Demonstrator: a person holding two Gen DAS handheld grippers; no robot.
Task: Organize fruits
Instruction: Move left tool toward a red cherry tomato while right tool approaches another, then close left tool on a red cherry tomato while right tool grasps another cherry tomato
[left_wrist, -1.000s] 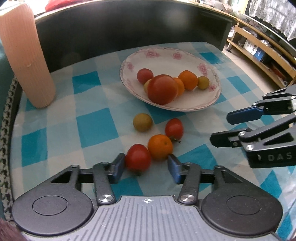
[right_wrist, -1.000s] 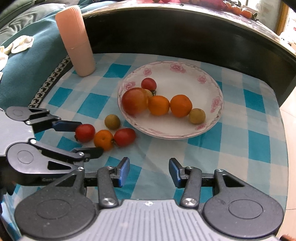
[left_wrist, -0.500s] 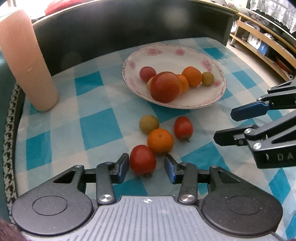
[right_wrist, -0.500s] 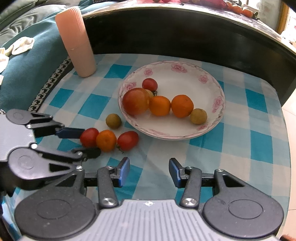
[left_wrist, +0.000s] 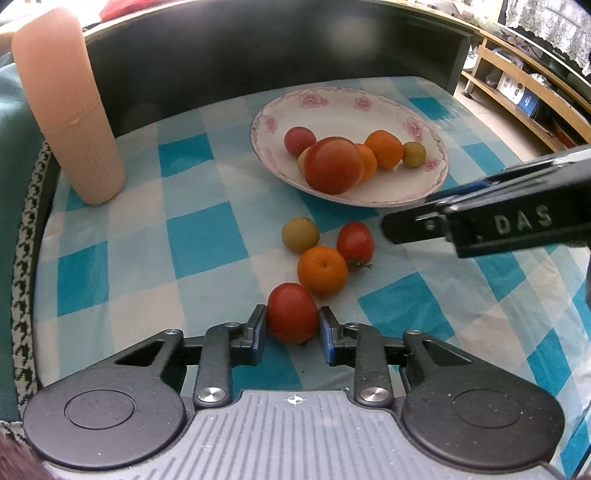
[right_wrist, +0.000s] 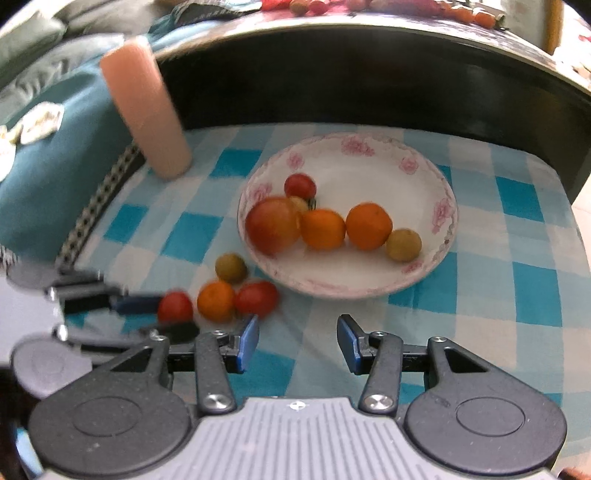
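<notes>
A white flowered plate (left_wrist: 332, 99) (right_wrist: 369, 173) holds a big tomato (left_wrist: 333, 165), oranges and small fruits. In front of it on the checked cloth lie a greenish fruit (left_wrist: 300, 234), a small tomato (left_wrist: 355, 242) and an orange (left_wrist: 322, 270). My left gripper (left_wrist: 292, 321) is shut on a red tomato (left_wrist: 291, 310) that rests on the cloth; the right wrist view shows the same grip from the side (right_wrist: 175, 306). My right gripper (right_wrist: 299, 328) stands open over bare cloth, just right of the loose fruits, with nothing between its fingers.
A tall pink ribbed cylinder (left_wrist: 70, 107) stands at the back left of the cloth. A dark curved wall (left_wrist: 258, 55) runs behind the plate. A teal cushion (right_wrist: 44, 177) lies to the left and wooden shelves (left_wrist: 517, 92) to the right.
The left jaws have closed onto the red tomato, which was loose between them before. The right gripper has tilted slightly and now shows side-on in the left wrist view.
</notes>
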